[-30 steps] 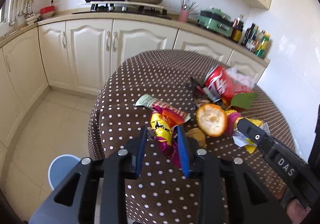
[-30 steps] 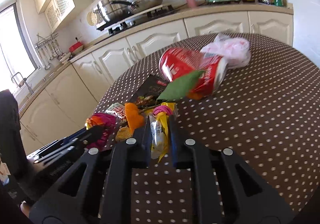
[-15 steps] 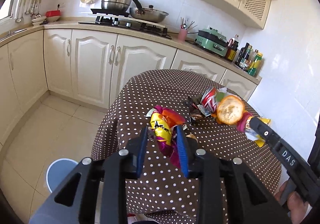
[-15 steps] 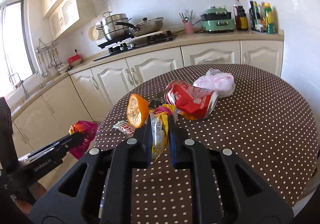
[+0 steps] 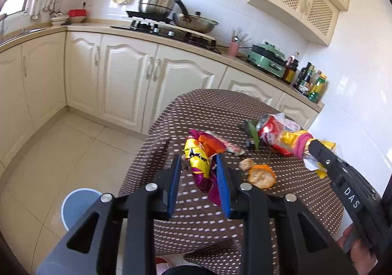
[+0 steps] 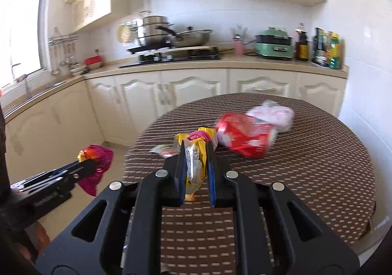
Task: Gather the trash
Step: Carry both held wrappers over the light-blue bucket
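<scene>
Orange peel (image 5: pixel 261 175) now back on table (image 5: pixel 306 191).

Both cams ride the handheld grippers, looking fwd along the jaws, tilted down, close above the desk (image 5: pixel 196 113) near edge. Left view faces right-fwd, right view left-fwd. Shared: desk (image 6: pixel 318 152), stove counter (image 5: pixel 171 39) (image 6: pixel 220 64).

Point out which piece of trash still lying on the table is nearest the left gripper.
The orange peel half, lying just right of the left gripper. The crushed red can and green leaf lie farther back on the dotted tablecloth.
</scene>
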`<state>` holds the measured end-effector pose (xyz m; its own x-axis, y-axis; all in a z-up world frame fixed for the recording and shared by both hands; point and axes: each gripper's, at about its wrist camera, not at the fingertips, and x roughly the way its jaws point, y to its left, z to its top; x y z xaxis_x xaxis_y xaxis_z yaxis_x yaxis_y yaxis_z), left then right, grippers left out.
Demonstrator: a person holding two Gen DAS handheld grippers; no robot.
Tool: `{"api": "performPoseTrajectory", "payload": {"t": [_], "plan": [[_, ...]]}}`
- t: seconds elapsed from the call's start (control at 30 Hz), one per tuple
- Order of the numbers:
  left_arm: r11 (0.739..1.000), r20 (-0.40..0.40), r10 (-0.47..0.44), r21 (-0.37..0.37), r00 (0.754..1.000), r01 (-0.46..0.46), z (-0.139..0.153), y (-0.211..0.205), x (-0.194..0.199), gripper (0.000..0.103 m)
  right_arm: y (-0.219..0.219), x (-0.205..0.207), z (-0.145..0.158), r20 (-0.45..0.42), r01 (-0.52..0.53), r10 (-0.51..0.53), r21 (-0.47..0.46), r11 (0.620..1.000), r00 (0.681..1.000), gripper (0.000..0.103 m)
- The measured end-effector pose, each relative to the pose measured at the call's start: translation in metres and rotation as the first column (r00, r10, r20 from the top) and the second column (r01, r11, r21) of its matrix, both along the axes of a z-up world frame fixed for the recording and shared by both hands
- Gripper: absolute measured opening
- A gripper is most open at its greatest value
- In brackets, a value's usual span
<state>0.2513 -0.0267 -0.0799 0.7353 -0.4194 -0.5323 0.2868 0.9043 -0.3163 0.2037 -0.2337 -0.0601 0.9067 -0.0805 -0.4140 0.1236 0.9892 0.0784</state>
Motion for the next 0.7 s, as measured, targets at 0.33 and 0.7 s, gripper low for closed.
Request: {"api": "performPoseTrajectory", "payload": {"t": [0.33,0.7], "plan": [[0.984,-0.049,0.177,0.009,0.983,-0.177,-0.029,0.102,0.005,0.028,0.120,0.048,-0.033,-0.068,-0.295,0.296,0.020,0.955,0.953,0.014],[0.926,-0.344,0.374,0.097,0.861,-0.364,-0.157,0.220,0.064,0.028,0.233,0.125,-0.161,-0.333,-0.471,0.482,0.120,0.874,0.810,0.014]]}}
